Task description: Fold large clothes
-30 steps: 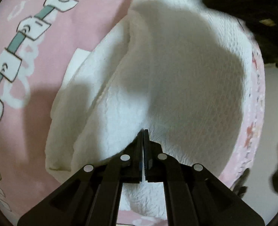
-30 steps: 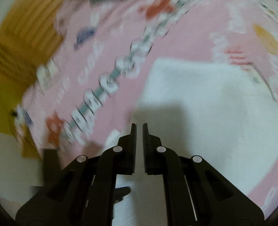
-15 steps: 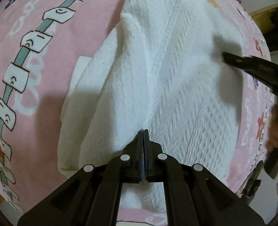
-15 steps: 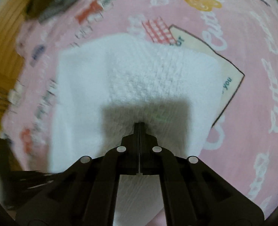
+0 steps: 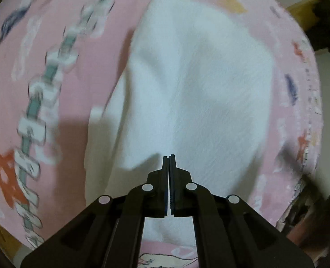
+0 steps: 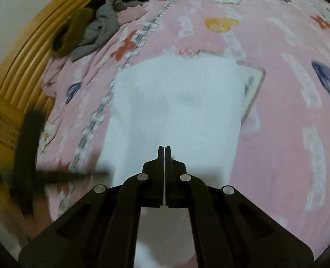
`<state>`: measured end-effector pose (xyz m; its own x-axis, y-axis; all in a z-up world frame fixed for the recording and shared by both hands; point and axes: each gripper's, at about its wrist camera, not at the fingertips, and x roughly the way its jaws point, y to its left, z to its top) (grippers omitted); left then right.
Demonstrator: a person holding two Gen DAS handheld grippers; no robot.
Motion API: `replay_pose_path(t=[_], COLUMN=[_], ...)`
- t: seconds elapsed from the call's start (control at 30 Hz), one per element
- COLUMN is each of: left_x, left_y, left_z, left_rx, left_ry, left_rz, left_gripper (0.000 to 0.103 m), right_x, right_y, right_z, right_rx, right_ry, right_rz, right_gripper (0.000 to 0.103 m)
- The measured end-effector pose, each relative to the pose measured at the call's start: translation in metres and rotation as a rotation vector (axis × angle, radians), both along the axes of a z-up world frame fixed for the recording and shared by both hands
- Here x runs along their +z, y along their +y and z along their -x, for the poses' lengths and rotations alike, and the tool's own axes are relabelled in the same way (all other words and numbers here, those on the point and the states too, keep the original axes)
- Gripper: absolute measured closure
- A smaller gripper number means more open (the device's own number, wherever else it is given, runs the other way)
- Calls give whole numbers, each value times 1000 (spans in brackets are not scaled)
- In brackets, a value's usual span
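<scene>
A white knitted garment [image 5: 198,93] lies partly folded on a pink patterned bedspread [image 5: 31,89]. My left gripper [image 5: 169,157] is shut on the garment's near edge and holds it lifted, the cloth hanging away from the jaws. In the right wrist view the same garment [image 6: 176,107] stretches ahead as a rectangular panel. My right gripper [image 6: 164,148] is shut on its near edge. The left gripper shows blurred at that view's left edge [image 6: 28,156].
A pile of grey and dark clothes [image 6: 98,26] lies at the far left of the bed near a wooden slatted headboard [image 6: 31,51]. The bedspread [image 6: 276,89] spreads wide to the right. The bed's edge and pale floor show at the left wrist view's right [image 5: 328,111].
My right gripper closed on the garment's edge, then pulled back and up with it. My left gripper stayed shut on the cloth and lifted, so the garment looks smaller and farther.
</scene>
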<state>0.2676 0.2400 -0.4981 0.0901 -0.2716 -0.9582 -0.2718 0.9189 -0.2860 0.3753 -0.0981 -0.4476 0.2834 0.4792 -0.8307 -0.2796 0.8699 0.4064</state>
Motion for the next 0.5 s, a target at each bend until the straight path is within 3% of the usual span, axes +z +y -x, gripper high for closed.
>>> replay_pose_path(t=[0.07, 0.13, 0.2, 0.3, 0.4, 0.5], left_x=[18, 32, 37, 21, -4, -23], left_y=[-6, -24, -46, -84, -111, -119], left_z=[-17, -41, -62, -92, -114, -123], left_rx=[-24, -100, -177, -228, -233, -246], left_ry=[-45, -86, -115, -84, -34, 13], left_rz=[10, 37, 17, 61, 20, -7], left_gripper=[101, 101, 101, 101, 102, 102], right_x=[-3, -6, -17, -35, -44, -60], right_y=[-2, 4, 8, 5, 4, 2], right_z=[31, 61, 81, 89, 92, 88], right_rx=[-33, -34, -41, -84, -98, -137], right_ry=[21, 5, 9, 34, 25, 97], right_rz=[-2, 50, 87, 82, 99, 116], right_gripper=[103, 103, 103, 103, 103, 103])
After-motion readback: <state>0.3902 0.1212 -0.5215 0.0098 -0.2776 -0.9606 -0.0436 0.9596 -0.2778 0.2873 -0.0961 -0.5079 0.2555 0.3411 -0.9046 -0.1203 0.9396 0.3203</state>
